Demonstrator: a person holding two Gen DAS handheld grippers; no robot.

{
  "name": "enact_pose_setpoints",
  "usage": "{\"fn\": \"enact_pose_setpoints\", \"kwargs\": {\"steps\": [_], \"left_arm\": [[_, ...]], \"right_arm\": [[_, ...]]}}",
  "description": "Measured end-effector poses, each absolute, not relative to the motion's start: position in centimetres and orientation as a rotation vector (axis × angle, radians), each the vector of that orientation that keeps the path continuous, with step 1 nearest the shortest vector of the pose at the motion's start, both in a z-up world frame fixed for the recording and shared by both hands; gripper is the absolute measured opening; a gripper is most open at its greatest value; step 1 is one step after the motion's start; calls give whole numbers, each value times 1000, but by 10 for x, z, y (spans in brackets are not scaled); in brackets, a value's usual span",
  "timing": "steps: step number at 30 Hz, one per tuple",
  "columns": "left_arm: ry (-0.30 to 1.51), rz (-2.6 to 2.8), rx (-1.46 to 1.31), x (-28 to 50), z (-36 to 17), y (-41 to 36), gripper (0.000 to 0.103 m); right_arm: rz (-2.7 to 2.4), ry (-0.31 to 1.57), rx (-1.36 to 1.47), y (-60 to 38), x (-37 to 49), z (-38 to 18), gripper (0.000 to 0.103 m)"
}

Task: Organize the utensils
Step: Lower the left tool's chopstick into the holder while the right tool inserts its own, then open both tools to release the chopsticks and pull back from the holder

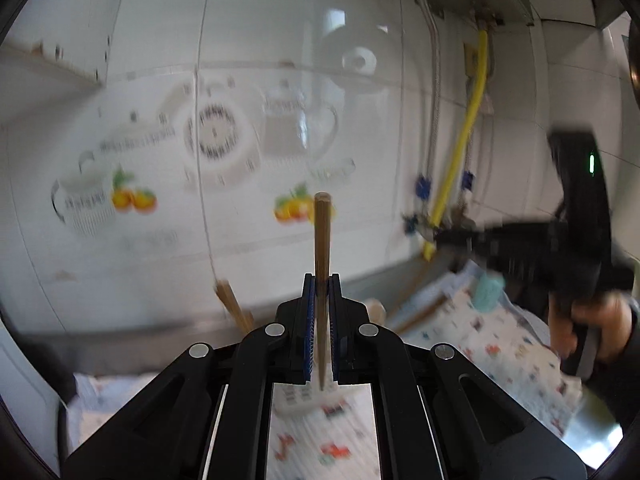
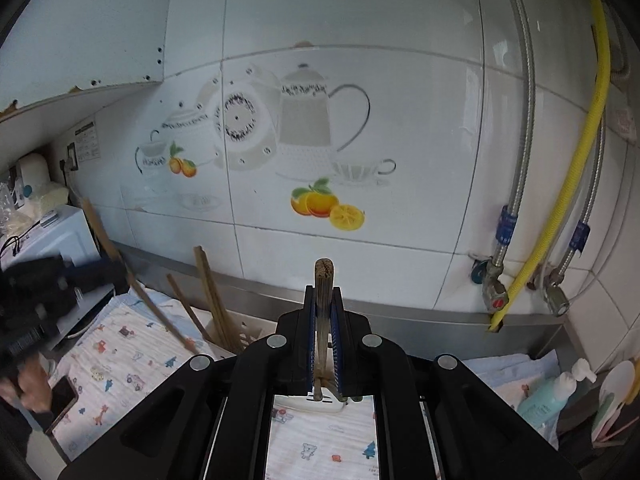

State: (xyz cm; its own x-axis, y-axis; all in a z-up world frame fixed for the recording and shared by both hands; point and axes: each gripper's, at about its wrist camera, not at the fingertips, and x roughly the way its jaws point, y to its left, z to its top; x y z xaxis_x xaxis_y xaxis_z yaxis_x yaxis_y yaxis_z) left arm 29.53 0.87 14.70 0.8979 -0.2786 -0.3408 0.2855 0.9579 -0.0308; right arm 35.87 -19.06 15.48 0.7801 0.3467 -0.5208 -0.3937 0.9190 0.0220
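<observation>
In the left wrist view my left gripper (image 1: 322, 280) is shut on a light wooden chopstick (image 1: 322, 232) that stands upright between the blue pads. The right wrist view shows my right gripper (image 2: 323, 292) shut on darker wooden chopsticks (image 2: 323, 276), also upright; two lower ends show below the pads. A white holder (image 2: 244, 332) with several chopsticks (image 2: 212, 292) leaning in it stands by the wall, left of the right gripper. The right gripper (image 1: 560, 248) and its hand (image 1: 592, 320) appear blurred at the right of the left wrist view.
A patterned cloth (image 2: 120, 360) covers the counter. On it lie a phone (image 2: 64, 396) and a white flat object (image 2: 308, 402). A teal bottle (image 2: 548, 400) stands at the right. A yellow hose (image 2: 580, 152) and valves (image 2: 494, 292) hang on the tiled wall. A white appliance (image 2: 60, 232) is at the left.
</observation>
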Motion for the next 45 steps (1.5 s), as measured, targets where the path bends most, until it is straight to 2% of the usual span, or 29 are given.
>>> {"fn": "enact_pose_setpoints", "kwargs": {"steps": [7,22,27,31,32,33,35,37,39,41,43,45], "left_arm": [[330,-225,-2,329,156,16,5],[457,-200,-12,364,113,20,7],[443,-212,-10,355,117,19,9],[440,-213,-12,344,119,21,11],[440,-213,-12,340,119,22,17],[438,-213,-12,337,119,22,31],[422,-197,-7,326,119,23,42],[417,-202,-2,316,118,24,42],[422,-201,-2,306,116,25,47],[416,-196,-9,296,113,28,58],[414,-192,-17,285,110,32,62],[416,-186,-27,274,104,35,77]], "right_arm": [[402,601,-90,-189,375,133,7],[405,637,-101,-188,381,119,8],[401,624,-94,-192,376,124,14],[395,609,-86,-196,366,129,25],[393,605,-86,-197,362,130,29],[389,601,-86,-198,358,131,32],[383,594,-84,-201,351,132,37],[380,588,-84,-203,344,133,39],[380,582,-76,-206,334,134,45],[381,577,-70,-208,325,134,45],[383,573,-61,-211,314,132,46],[381,573,-57,-212,304,129,46]]}}
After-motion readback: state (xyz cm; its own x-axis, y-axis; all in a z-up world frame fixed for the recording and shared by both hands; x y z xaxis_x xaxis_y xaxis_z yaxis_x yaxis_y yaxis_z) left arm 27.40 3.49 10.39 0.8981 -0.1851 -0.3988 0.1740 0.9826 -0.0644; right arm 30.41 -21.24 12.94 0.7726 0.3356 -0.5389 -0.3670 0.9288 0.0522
